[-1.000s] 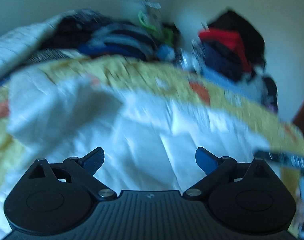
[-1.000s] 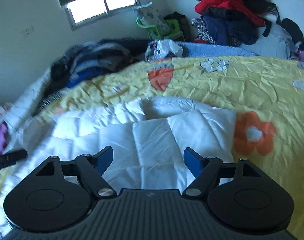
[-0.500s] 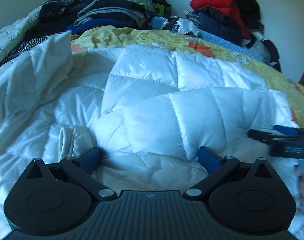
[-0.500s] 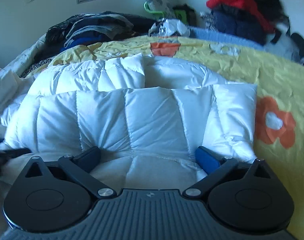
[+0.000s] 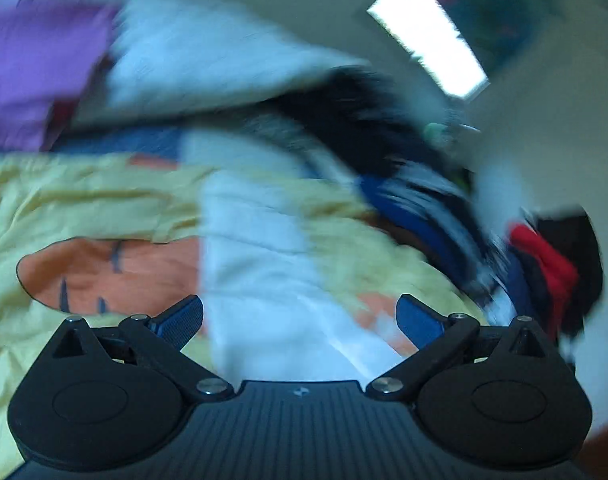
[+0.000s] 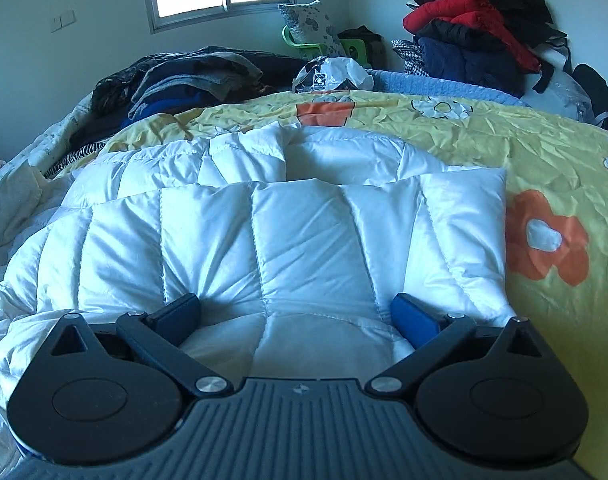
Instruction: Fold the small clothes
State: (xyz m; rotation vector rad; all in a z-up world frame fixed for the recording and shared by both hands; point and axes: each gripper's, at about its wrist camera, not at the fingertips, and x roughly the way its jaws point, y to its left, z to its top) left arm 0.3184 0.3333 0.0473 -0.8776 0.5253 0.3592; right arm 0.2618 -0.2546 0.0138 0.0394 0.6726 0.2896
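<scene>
A white quilted puffer jacket point(image 6: 296, 240) lies on the yellow flowered bedspread point(image 6: 543, 148), its near part folded over. My right gripper point(image 6: 296, 314) is open and pressed down into the jacket's near fold, fingers wide apart on the fabric. My left gripper point(image 5: 300, 316) is open and empty, above the bed; its view is tilted and blurred. A strip of the white jacket point(image 5: 256, 248) runs between its fingers over the bedspread point(image 5: 64, 200).
A pile of dark folded clothes point(image 6: 184, 76) sits at the far left of the bed. A stack of red, black and navy coats point(image 6: 475, 28) stands at the far right. A purple cloth point(image 5: 36, 68) shows at the left wrist view's top left.
My left gripper has lifted off the jacket and swung away to the left, its view now blurred and tilted. My right gripper has pressed lower into the jacket's fold.
</scene>
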